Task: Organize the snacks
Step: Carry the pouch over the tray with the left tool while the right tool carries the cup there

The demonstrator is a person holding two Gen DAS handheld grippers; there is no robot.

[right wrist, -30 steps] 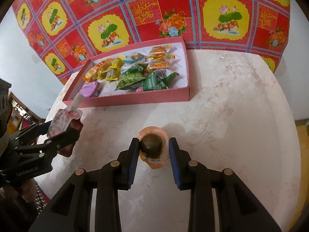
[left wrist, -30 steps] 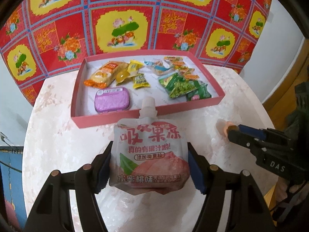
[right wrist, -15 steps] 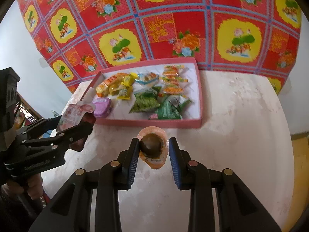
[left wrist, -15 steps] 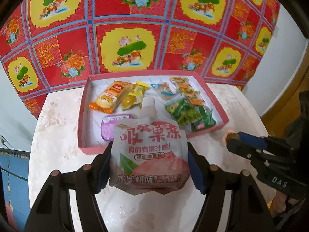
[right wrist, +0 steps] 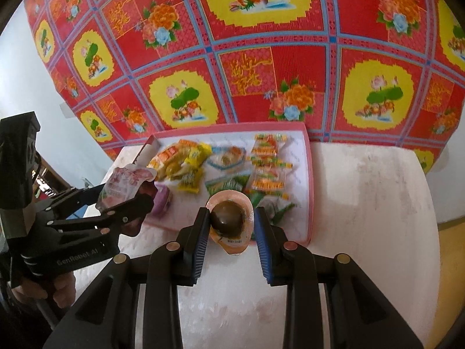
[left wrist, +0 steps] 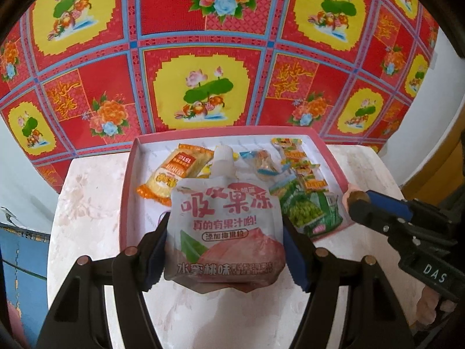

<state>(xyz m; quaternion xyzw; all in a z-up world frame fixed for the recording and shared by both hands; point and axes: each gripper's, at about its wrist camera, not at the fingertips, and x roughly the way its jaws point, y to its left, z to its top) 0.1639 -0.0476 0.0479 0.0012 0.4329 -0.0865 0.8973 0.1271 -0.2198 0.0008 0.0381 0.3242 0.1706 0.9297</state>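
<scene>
Pink cardboard formed the largest of the task's things: a shallow snack box [left wrist: 128, 203] lay on the marbled tabletop [left wrist: 87, 212], ahead of and below both sets of fingers, already crowded with packets. An orange cake packet [left wrist: 174, 174] was seen beyond the left fingers, green pea packets [left wrist: 308, 212] between the two grippers, and a purple tin [right wrist: 161, 200] just past the left fingertips in the right wrist view.

Next in size, a peach jelly pouch [left wrist: 225, 232] was held upright by the left gripper [left wrist: 225, 250], the pads pressed on its two side edges with the jaws roughly half open and the white spout pointing away. Smallest, a sealed cup with a dark round snack [right wrist: 229, 221] was clamped by the right gripper [right wrist: 231, 226], its jaws nearly closed on the cup's sides.

Several risks were judged from this. The pouch was soft and gripped only by its edges, so it could buckle or slide out if tilted over the box wall. Little bare floor was left in the box, so either item could be set on top of other packets and left leaning or tipped out. The two grippers were near each other over the same front wall, and a collision was judged possible if both were lowered together. The cup's foil rim could be caught on the wall if it was brought in too low.
</scene>
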